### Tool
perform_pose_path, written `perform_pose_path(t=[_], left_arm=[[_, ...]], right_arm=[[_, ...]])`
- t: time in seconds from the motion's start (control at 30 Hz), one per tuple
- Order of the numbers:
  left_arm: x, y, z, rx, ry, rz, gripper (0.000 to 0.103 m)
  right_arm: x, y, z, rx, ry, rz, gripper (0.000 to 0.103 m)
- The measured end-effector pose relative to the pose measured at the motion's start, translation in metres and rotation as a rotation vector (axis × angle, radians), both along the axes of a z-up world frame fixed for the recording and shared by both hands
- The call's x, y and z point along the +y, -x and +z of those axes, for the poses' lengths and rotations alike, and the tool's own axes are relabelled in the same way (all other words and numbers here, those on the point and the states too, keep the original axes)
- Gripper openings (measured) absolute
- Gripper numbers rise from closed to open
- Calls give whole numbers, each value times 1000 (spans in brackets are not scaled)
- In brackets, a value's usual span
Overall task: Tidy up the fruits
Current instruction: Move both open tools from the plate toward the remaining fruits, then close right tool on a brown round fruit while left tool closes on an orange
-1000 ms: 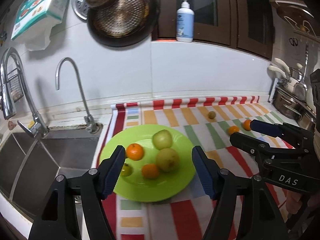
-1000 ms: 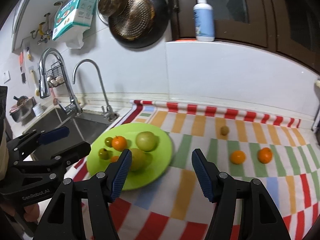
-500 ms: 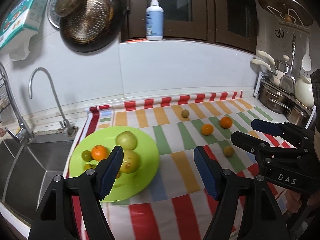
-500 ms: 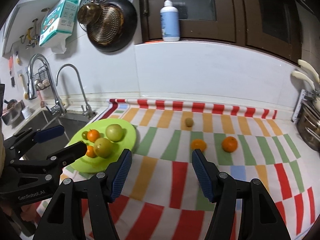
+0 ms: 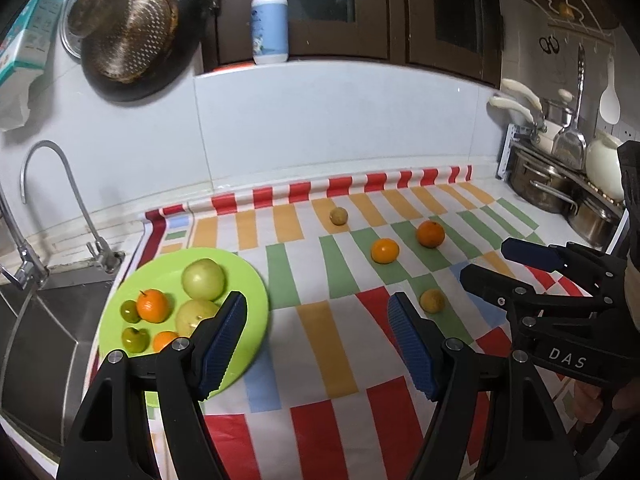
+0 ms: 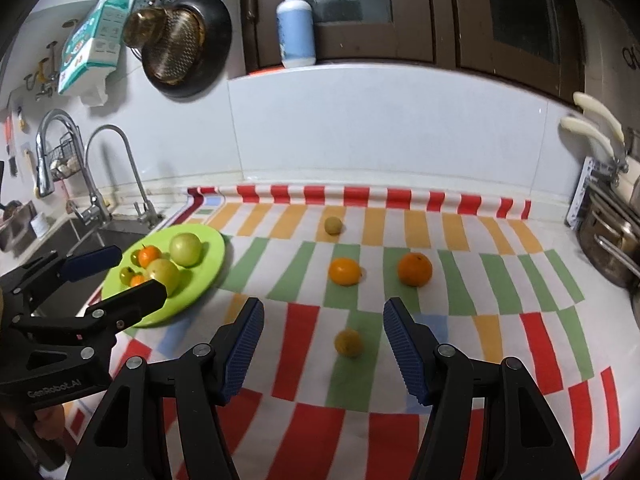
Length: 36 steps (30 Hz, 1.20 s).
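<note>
Plainly, both grippers' jaws parted and empty, right gripper [image 6: 323, 346] over yellow fruit [image 6: 349, 343].

Black clamp-style gripper [image 6: 323, 344] frames, ribbed blue pads [image 6: 243, 348] (silver screws).

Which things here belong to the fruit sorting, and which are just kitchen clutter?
Job:
green plate holding six fruits
two oranges loose on the striped mat
two small yellowish fruits
left gripper, right gripper, both empty

Clutter:
soap bottle
hanging pan
taps
pots
</note>
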<state>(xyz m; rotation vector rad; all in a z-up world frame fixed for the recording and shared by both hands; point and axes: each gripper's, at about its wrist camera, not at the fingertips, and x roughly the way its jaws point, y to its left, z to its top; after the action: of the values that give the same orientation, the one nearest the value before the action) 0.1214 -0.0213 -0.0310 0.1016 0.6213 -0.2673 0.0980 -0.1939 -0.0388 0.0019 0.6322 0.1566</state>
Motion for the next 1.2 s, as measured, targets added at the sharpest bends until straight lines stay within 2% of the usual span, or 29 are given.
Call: perform_pose_path(t=[0.5,0.57,0.7,0.97,1.03,1.2], left_arm=[[-28,-43,-48,151,-42,-31,72],[-31,-48,-54,170,-45,-33,72],[-34,-57,-62,197,-31,-32,72],[-38,-71,-73,232,-34,-26,72],[-39,-72,-74,235,-35,-28,72],[-44,-77,-77,240,-41,-36,72]], right_arm=[[-16,-44,-51,155,-25,21,61],[-17,-49,-57,179,-36,27,56],[-18,-56,-68,211,-45,33,53],[-19,-67,-82,254,-64,42,37],[-19,-68,-85,266,-70,48,35],[-19,-71,-86,263,-66,56,27]])
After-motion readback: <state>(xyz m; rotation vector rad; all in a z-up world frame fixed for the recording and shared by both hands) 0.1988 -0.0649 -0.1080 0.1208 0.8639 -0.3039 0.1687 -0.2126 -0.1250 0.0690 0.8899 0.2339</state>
